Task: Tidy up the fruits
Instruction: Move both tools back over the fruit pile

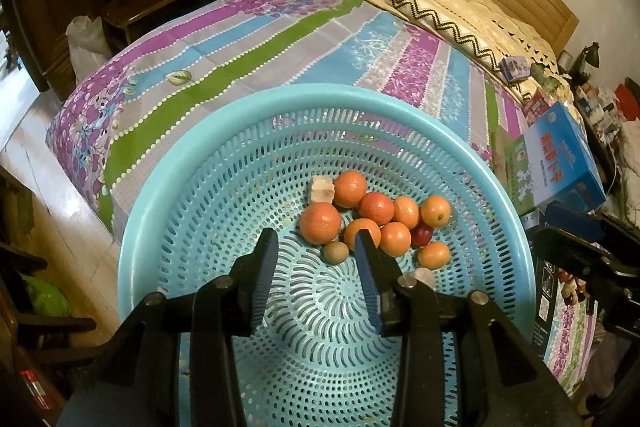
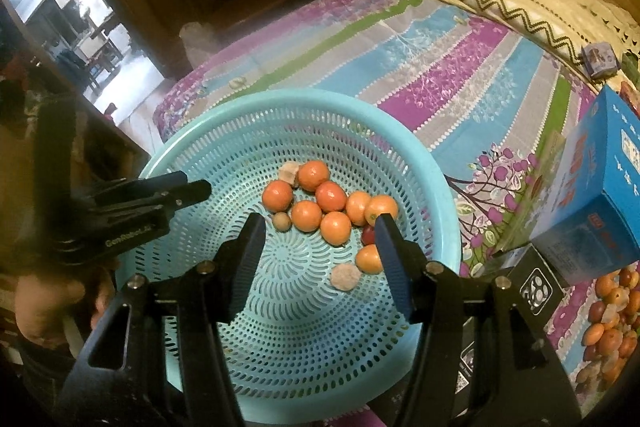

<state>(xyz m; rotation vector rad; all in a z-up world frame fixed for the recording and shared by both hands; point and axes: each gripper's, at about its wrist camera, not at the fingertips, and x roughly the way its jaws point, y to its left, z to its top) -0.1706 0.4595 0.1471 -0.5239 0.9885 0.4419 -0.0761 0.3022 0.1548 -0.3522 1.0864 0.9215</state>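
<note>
Fruits [image 1: 376, 207]: round, smooth, orange | basket [image 1: 224, 131]: perforated turquoise plastic | left claw [image 1: 316, 239], right claw [image 2: 320, 225]: released, empty

A pale blue perforated basket [image 2: 408, 147] fills the middle of the frame, resting on a bed [image 2: 440, 67] with a striped floral sheet. Inside it, above centre, lies a cluster of orange fruits [image 2: 306, 215]. The right gripper [image 2: 320, 223] hangs over the basket, jaws apart and empty. The left gripper [image 2: 192, 187] reaches in from the left edge. A blue box [image 2: 592, 195] stands at the right.

Black hand-held gripper [image 1: 316, 237], seemingly blue-padded fingers [image 1: 267, 259]
</note>
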